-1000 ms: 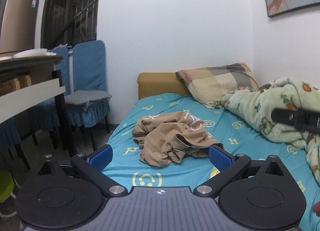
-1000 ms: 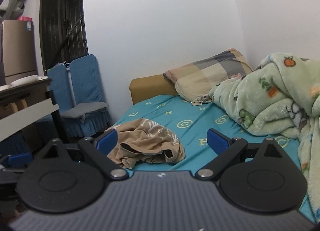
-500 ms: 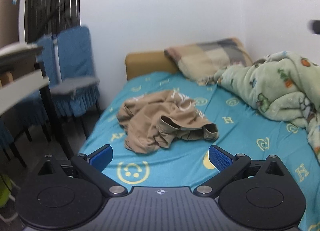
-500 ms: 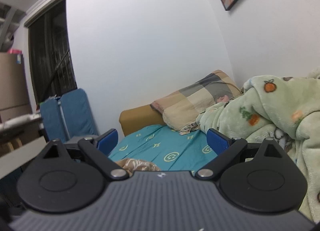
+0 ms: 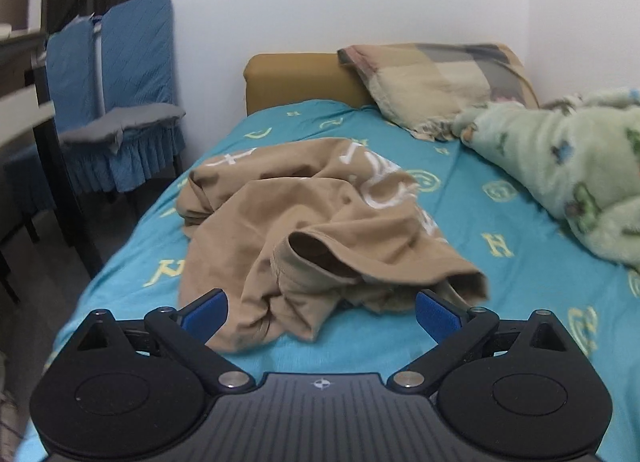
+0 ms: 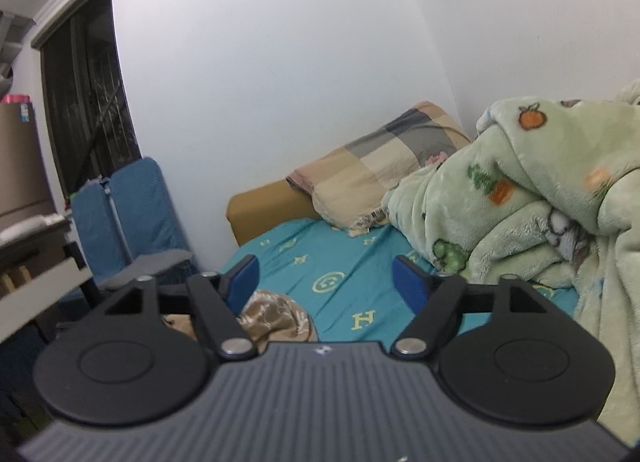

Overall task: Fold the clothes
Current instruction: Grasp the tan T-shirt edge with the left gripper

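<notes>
Crumpled tan clothes (image 5: pixel 316 229) lie in a heap at the centre of the left wrist frame on the teal bed (image 5: pixel 500 302), and peek out at lower left in the right wrist frame. Left tongs (image 5: pixel 320 312) hover low at the heap's near edge, spread wide and empty. Right tongs (image 6: pixel 326 280) are likewise wide and empty, tilted upward toward the pillow (image 6: pixel 380 177) and green blanket (image 6: pixel 532 197) at right.

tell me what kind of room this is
Most likely a small bedroom in a home: a bed with a teal sheet, a patchwork pillow against the headboard and a green fleece blanket. A crumpled tan garment lies on the sheet.
</notes>
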### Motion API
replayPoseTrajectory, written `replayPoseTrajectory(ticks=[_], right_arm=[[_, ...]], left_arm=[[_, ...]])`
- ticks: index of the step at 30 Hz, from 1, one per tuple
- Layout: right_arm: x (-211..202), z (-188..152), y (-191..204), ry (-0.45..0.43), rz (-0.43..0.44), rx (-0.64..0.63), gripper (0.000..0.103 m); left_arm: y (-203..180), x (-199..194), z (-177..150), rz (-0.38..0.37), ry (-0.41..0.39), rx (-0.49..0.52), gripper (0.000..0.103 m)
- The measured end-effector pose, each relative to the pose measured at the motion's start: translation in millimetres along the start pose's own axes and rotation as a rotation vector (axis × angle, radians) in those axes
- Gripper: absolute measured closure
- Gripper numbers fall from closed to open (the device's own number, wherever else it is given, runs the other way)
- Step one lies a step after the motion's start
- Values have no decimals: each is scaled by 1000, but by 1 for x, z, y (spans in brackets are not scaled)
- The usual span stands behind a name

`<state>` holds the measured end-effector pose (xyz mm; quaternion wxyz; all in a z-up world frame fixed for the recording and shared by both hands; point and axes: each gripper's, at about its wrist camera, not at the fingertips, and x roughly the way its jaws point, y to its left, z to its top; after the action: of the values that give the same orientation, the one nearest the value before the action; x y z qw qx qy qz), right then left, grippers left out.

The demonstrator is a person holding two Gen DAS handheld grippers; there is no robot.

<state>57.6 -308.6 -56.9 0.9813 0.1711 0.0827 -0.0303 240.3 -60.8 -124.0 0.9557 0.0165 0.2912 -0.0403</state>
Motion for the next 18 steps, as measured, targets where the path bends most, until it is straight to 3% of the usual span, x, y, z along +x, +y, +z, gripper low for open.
replayPoseTrajectory(ticks=[2, 4, 6, 8, 12, 18], right_arm=[[14, -8, 0, 30, -1, 6, 25], [29, -16, 2, 60, -6, 4, 25], [43, -25, 7, 89, -3, -8, 26], [54, -34, 15, 122, 2, -33, 26], [70, -51, 30, 176, 6, -97, 26], [62, -58, 46, 171, 17, -187, 27]], left_arm=[[5, 22, 1, 28, -4, 0, 10], [12, 39, 4, 46, -2, 5, 28], [23, 46, 9, 24, -13, -2, 76], [35, 40, 14, -26, -27, -2, 92], [50, -10, 26, -138, -80, 53, 96], [65, -109, 33, -252, -132, 67, 96]])
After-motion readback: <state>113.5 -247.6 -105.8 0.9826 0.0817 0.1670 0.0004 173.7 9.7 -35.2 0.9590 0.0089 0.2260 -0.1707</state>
